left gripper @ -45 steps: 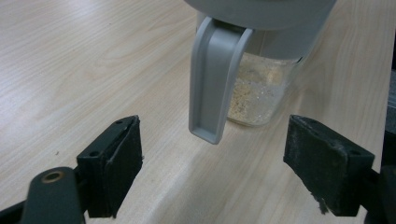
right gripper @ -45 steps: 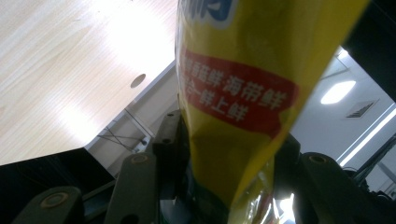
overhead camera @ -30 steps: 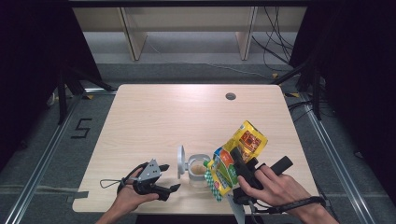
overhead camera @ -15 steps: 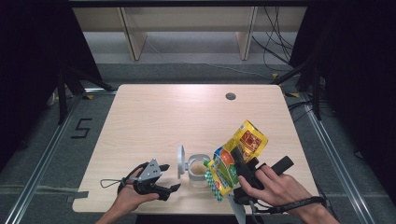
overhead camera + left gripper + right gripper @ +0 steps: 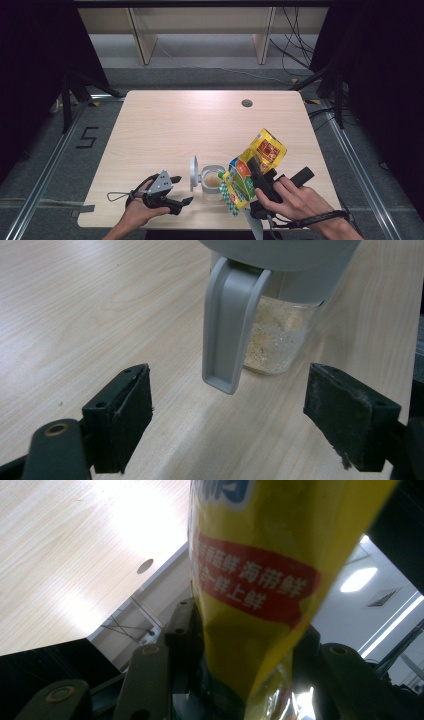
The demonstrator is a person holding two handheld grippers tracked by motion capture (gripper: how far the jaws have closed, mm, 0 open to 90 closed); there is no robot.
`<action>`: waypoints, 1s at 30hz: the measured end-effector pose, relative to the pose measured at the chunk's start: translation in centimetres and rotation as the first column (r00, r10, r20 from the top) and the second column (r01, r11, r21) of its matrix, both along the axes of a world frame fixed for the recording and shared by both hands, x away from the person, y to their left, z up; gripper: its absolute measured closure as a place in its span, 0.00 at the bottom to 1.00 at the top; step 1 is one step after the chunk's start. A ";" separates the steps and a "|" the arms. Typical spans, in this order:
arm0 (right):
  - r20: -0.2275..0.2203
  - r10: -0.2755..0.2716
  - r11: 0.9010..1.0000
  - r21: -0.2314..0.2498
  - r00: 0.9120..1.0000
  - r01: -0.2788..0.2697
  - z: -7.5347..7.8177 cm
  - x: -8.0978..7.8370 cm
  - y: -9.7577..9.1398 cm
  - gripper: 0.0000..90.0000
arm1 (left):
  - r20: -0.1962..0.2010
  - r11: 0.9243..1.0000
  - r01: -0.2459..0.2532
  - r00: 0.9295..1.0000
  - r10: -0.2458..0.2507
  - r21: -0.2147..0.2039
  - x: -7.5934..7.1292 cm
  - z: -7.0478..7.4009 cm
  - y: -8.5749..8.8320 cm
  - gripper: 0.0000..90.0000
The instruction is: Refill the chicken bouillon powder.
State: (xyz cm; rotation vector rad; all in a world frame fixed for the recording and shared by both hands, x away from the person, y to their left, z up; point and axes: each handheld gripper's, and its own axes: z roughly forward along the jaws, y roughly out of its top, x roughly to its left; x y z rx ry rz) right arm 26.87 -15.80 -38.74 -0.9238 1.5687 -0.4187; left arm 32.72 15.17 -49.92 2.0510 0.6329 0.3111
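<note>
High view: a light wooden bench (image 5: 165, 130) with a small round hole (image 5: 247, 103) near its far edge. Near the front edge stands a clear jar (image 5: 213, 181) with pale powder in the bottom; its grey hinged lid (image 5: 193, 173) is flipped open and stands upright on the jar's left side. The right tongs (image 5: 254, 172), held in the person's right hand (image 5: 292, 200), are clenched on a yellow seasoning packet (image 5: 252, 167). The packet is tilted, its lower green-and-orange end just beside and above the jar mouth, its upper yellow end pointing away to the right. The left tongs (image 5: 181, 190), in the left hand (image 5: 137, 210), lie low over the bench left of the jar, pointing toward it, close but apart from it.

Left gripper view: the left tongs (image 5: 250, 415) are released, jaws spread wide, nothing between the pads. Straight ahead, the jar (image 5: 280, 335) stands on the bench (image 5: 75, 305), granular beige powder visible through its glass wall. A grey latch tab (image 5: 227, 330) hangs down from the jar's rim over the front of the glass, its tip just above the bench. No contact between jaws and jar.

Right gripper view: the packet (image 5: 260, 580) rises from between the right tongs (image 5: 240, 690), gripped at its narrowed lower part. Red label with white characters on yellow foil. Bench (image 5: 65, 555) and its hole (image 5: 145, 566) show at upper left, behind the packet.
</note>
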 end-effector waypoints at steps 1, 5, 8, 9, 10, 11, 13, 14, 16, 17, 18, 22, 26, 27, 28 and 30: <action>-0.001 -0.001 1.000 0.001 1.000 0.001 0.0 0.0 0.0 0.65 | 0.002 1.000 -0.002 1.000 0.002 0.004 0.0 0.0 0.0 0.21; -0.004 -0.018 0.999 0.033 1.000 0.018 -0.2 -0.2 -0.1 0.65 | 0.000 1.000 0.008 1.000 -0.008 -0.004 0.1 0.0 0.0 0.21; -0.001 0.000 1.000 0.012 1.000 0.000 -0.1 0.0 -0.1 0.65 | 0.001 1.000 -0.002 1.000 0.002 0.003 0.0 0.0 0.0 0.21; 0.006 -0.002 1.000 0.001 1.000 0.002 0.0 -0.1 0.0 0.65 | -0.012 1.000 -0.007 1.000 0.007 -0.009 -0.1 0.0 0.0 0.21; 0.005 -0.003 1.000 0.001 1.000 0.003 0.0 -0.1 -0.1 0.65 | -0.012 1.000 -0.001 1.000 0.000 -0.008 0.0 0.0 0.0 0.21; 0.002 0.002 1.000 -0.002 1.000 -0.002 0.0 0.0 0.0 0.65 | -0.009 1.000 0.001 1.000 -0.001 -0.003 0.0 0.0 0.1 0.21; 0.003 -0.004 1.000 0.009 1.000 0.004 -0.1 -0.1 -0.1 0.66 | -0.012 1.000 -0.011 1.000 0.011 -0.012 -0.1 -0.1 0.0 0.21; 0.002 -0.004 1.000 0.012 1.000 0.004 -0.1 -0.1 -0.1 0.66 | -0.012 1.000 -0.007 1.000 0.007 -0.010 -0.1 0.0 0.0 0.21; 0.002 -0.004 1.000 0.011 1.000 0.004 -0.1 -0.1 -0.1 0.66 | 0.002 1.000 0.008 1.000 -0.008 0.000 0.1 0.1 0.1 0.21; 0.002 -0.003 1.000 0.010 1.000 0.003 -0.1 -0.1 -0.1 0.66 | -0.005 1.000 0.000 1.000 0.000 -0.005 0.0 0.0 0.0 0.21; 0.004 -0.002 1.000 0.008 1.000 0.001 -0.1 -0.1 -0.2 0.66 | -0.016 1.000 -0.007 1.000 0.007 -0.012 -0.1 0.0 0.0 0.21; 0.004 0.000 1.000 0.009 1.000 0.000 0.0 -0.1 -0.1 0.66 | -0.015 1.000 -0.004 1.000 0.004 -0.005 0.0 0.0 0.0 0.21; 0.003 0.000 1.000 0.009 1.000 0.000 -0.1 -0.1 -0.2 0.66 | -0.015 1.000 -0.006 1.000 0.006 -0.011 -0.1 0.0 0.0 0.21; 0.004 0.001 1.000 0.009 1.000 -0.001 -0.1 -0.1 -0.2 0.66 | -0.005 1.000 -0.001 1.000 0.001 -0.001 0.0 0.1 0.1 0.21; 0.001 -0.001 1.000 0.010 1.000 0.001 -0.1 -0.1 -0.2 0.66 | -0.007 1.000 -0.003 1.000 0.003 0.005 0.0 0.1 0.1 0.21; 0.004 0.005 1.000 0.012 1.000 -0.005 -0.1 -0.1 -0.2 0.66 | -0.015 1.000 -0.008 1.000 0.008 -0.013 -0.1 0.0 0.0 0.21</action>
